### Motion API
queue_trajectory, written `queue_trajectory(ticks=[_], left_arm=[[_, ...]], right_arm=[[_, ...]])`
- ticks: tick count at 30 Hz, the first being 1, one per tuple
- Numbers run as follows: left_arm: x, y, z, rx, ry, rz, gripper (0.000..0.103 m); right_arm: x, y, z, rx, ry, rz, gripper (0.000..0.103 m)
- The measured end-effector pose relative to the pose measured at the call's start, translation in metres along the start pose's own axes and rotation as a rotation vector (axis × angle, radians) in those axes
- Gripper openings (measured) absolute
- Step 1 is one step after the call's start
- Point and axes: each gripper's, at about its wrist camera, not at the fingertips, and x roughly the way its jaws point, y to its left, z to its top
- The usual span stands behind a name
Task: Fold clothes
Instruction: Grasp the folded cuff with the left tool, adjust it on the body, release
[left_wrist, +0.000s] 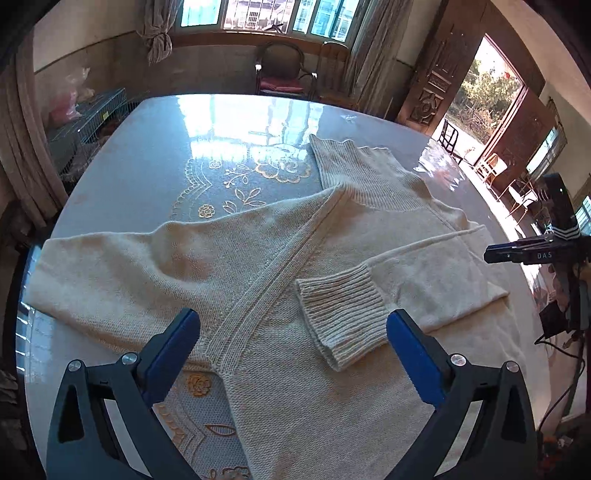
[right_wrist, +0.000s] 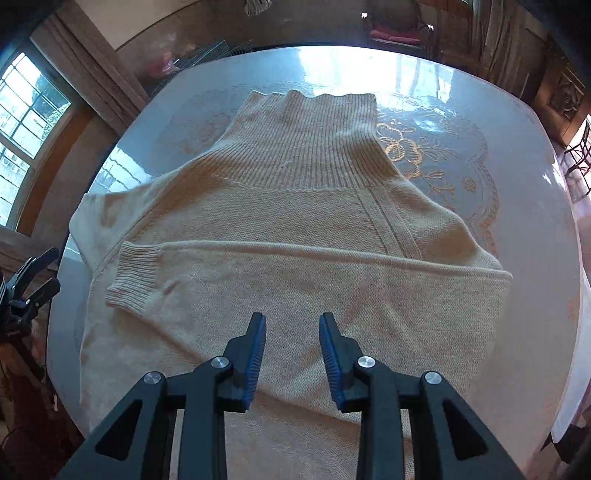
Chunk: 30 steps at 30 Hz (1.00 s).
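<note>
A cream knitted turtleneck sweater (left_wrist: 280, 266) lies flat on the table; it also shows in the right wrist view (right_wrist: 295, 229). One sleeve is folded across the body, its ribbed cuff (left_wrist: 340, 317) lying on the chest, also visible in the right wrist view (right_wrist: 135, 277). The other sleeve (left_wrist: 110, 266) stretches out to the left. My left gripper (left_wrist: 293, 332) is wide open and empty, hovering over the cuff. My right gripper (right_wrist: 292, 325) is open and empty above the folded sleeve; it shows from the side in the left wrist view (left_wrist: 491, 254).
The sweater lies on a glossy round table (left_wrist: 147, 147) with a floral embroidered cloth under glass. A chair (left_wrist: 280, 70) stands behind the far edge. A wire cage (left_wrist: 92, 114) is at the far left. An open doorway (left_wrist: 484, 96) is at right.
</note>
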Motion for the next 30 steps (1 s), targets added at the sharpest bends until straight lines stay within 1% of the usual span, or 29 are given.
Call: queue_trajectory(ticks=[1, 3, 5, 9, 10, 12, 14, 16, 17, 19, 20, 21, 23, 26, 27, 28, 29, 30], left_arm=[[0.009, 0.003, 0.007, -0.020, 0.040, -0.028, 0.103], [0.023, 0.013, 0.017, -0.080, 0.112, -0.055, 0.103], [0.038, 0.023, 0.022, -0.123, 0.206, -0.077, 0.103], [0.057, 0.030, 0.027, -0.171, 0.278, -0.067, 0.103], [0.060, 0.029, 0.028, -0.190, 0.289, -0.087, 0.103], [0.066, 0.025, 0.029, -0.217, 0.302, -0.119, 0.103], [0.071, 0.013, 0.029, -0.204, 0.312, -0.120, 0.103], [0.079, 0.001, 0.027, -0.191, 0.331, -0.105, 0.103], [0.084, -0.003, 0.025, -0.189, 0.344, -0.113, 0.102], [0.093, -0.011, 0.023, -0.201, 0.364, -0.137, 0.093], [0.096, -0.013, 0.022, -0.212, 0.369, -0.151, 0.086], [0.097, -0.015, 0.023, -0.220, 0.363, -0.155, 0.078], [0.098, -0.018, 0.024, -0.223, 0.366, -0.166, 0.066], [0.100, -0.023, 0.024, -0.208, 0.372, -0.150, 0.065], [0.100, -0.024, 0.025, -0.204, 0.371, -0.139, 0.057], [0.100, -0.025, 0.026, -0.200, 0.371, -0.127, 0.046], [0.099, -0.025, 0.026, -0.197, 0.372, -0.118, 0.022], [0.101, -0.025, 0.025, -0.196, 0.377, -0.118, 0.016]], right_arm=[[-0.001, -0.007, -0.005, 0.020, -0.005, 0.015, 0.031], [-0.003, -0.017, -0.014, 0.057, -0.013, 0.065, 0.031], [-0.003, -0.022, -0.021, 0.070, -0.018, 0.094, 0.031], [-0.003, -0.024, -0.027, 0.063, -0.028, 0.105, 0.031], [-0.003, -0.024, -0.027, 0.058, -0.032, 0.107, 0.031], [-0.003, -0.026, -0.024, 0.056, -0.033, 0.058, 0.031], [-0.001, -0.031, -0.020, 0.047, -0.033, -0.018, 0.031], [0.002, -0.037, -0.015, 0.038, -0.032, -0.096, 0.030], [0.006, -0.040, -0.013, 0.037, -0.027, -0.123, 0.030], [0.015, -0.043, -0.008, 0.023, -0.011, -0.155, 0.030], [0.020, -0.044, -0.006, 0.020, -0.004, -0.164, 0.030], [0.024, -0.046, -0.004, 0.021, 0.001, -0.160, 0.030], [0.027, -0.047, -0.002, 0.020, -0.005, -0.127, 0.030], [0.028, -0.049, 0.000, 0.026, -0.012, -0.105, 0.030], [0.027, -0.049, 0.000, 0.025, -0.015, -0.100, 0.030], [0.026, -0.050, 0.001, 0.024, -0.018, -0.096, 0.030], [0.026, -0.050, 0.002, 0.020, -0.020, -0.096, 0.030], [0.025, -0.051, 0.002, 0.015, -0.022, -0.095, 0.030]])
